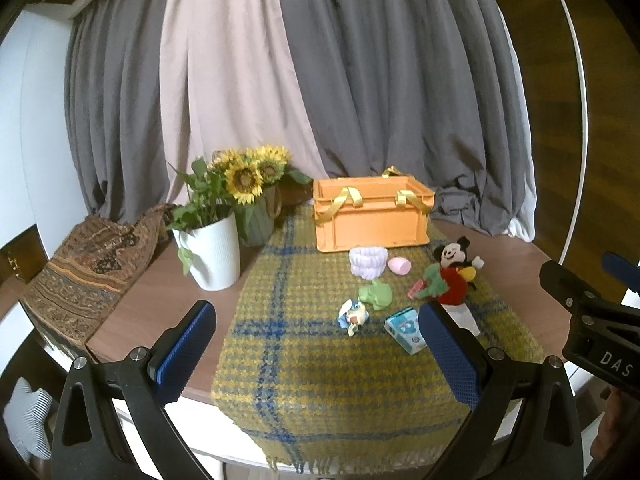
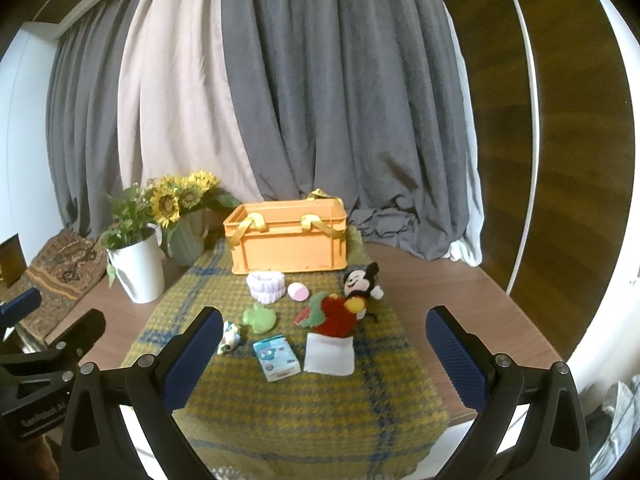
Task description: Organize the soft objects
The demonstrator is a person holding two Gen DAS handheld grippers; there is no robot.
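Our left gripper (image 1: 316, 322) hangs above the near end of the yellow-and-blue plaid cloth (image 1: 304, 380) with its blue pads spread wide and nothing between them. Our right gripper (image 2: 324, 330) stands the same way, jaws far apart and empty, and shows at the right edge of the left wrist view.

The soft things lie ahead of both claws in a loose cluster on the cloth. Nearest us are a small blue-and-white toy (image 1: 353, 314), a tissue pack (image 2: 276, 356) and a white folded cloth (image 2: 329, 354). Just beyond sit a green frog toy (image 2: 260, 317) and a Mickey Mouse plush (image 2: 352, 300) leaning over a green and red felt piece (image 2: 312, 312), its body overlapping the white cloth's far edge. Farther on are a white scrunchie (image 2: 266, 286) and a pink ball (image 2: 299, 291), close to the front wall of the orange crate (image 2: 288, 248), which stands open-topped with yellow ribbon handles.

To the left, a white pot with a plant (image 1: 212, 252) and a vase of sunflowers (image 1: 254, 184) stand near the cloth's edge. Bare wooden table (image 2: 448, 300) lies open to the right; grey curtains (image 2: 320, 100) close off the back
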